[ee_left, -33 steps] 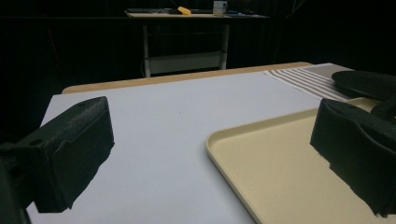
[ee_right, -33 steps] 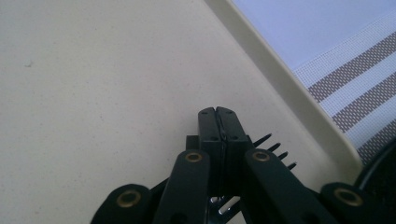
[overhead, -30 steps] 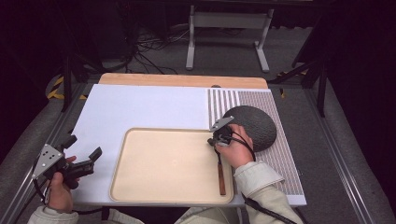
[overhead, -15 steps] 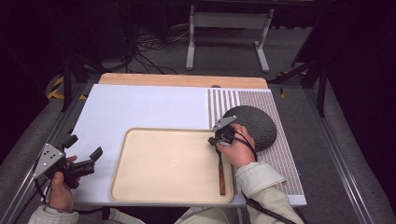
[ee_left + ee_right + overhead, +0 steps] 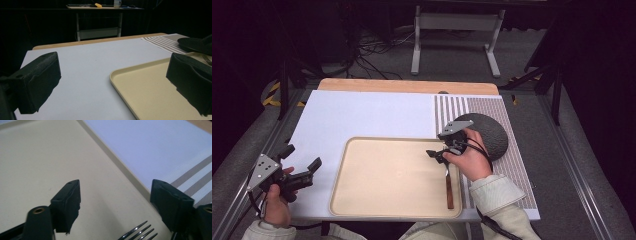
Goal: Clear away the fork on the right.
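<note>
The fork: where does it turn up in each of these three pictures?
High view: the fork lies along the right edge of the tray, below the right claw.
Left gripper view: its tines peek in at the far right.
Right gripper view: tines at bottom centre.
Shared landmark: the tray's rim beside the striped mat.

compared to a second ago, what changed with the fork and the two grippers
The right gripper has just been opening its jaws and has let go of the fork, which now lies on the beige tray along its right edge; in the right gripper view the tines sit below the parted jaws, untouched. The left gripper stayed open off the tray's left side. Tray and dark plate did not move.
</note>
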Tool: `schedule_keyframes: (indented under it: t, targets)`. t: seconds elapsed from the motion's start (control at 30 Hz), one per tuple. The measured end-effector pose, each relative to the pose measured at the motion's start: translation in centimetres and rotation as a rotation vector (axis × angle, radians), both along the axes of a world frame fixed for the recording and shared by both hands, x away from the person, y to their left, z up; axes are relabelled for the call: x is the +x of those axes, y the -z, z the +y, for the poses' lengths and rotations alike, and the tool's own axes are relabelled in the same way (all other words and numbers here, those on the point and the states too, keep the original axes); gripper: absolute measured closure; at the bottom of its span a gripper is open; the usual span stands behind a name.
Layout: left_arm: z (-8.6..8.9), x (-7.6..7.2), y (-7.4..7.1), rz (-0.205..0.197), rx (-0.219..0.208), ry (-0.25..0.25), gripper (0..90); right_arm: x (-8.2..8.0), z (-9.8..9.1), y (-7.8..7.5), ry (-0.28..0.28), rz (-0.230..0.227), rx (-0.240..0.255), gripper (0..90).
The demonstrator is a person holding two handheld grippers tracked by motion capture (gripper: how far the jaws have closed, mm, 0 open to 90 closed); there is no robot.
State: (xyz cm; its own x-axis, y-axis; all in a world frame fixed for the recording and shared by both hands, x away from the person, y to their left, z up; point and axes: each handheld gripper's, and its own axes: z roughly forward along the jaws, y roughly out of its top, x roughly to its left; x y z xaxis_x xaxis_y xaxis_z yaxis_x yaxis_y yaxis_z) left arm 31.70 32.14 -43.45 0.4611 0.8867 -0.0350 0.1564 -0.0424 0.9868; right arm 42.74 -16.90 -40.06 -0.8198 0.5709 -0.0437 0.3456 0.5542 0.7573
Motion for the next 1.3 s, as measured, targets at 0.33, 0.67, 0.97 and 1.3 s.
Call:
schedule_keyframes:
  t: [0.33,0.67,0.97,1.3]
  targets:
    - [0.0,0.0,0.0,0.003,0.000,0.001,0.1,-1.3,-1.5,-2.3,-0.009,-0.069,0.056,16.9]
    - [-0.1,0.0,0.0,0.002,-0.003,-0.001,0.2,-2.6,-3.9,-3.5,-0.024,-0.146,0.112,16.1]
    - [-0.1,0.0,0.0,0.003,-0.004,-0.004,0.2,-4.0,-6.8,-4.0,0.001,-0.196,0.166,15.7]
    - [-0.1,0.0,0.0,0.004,-0.004,-0.006,0.2,-5.6,-10.1,-3.5,0.045,-0.236,0.224,15.6]
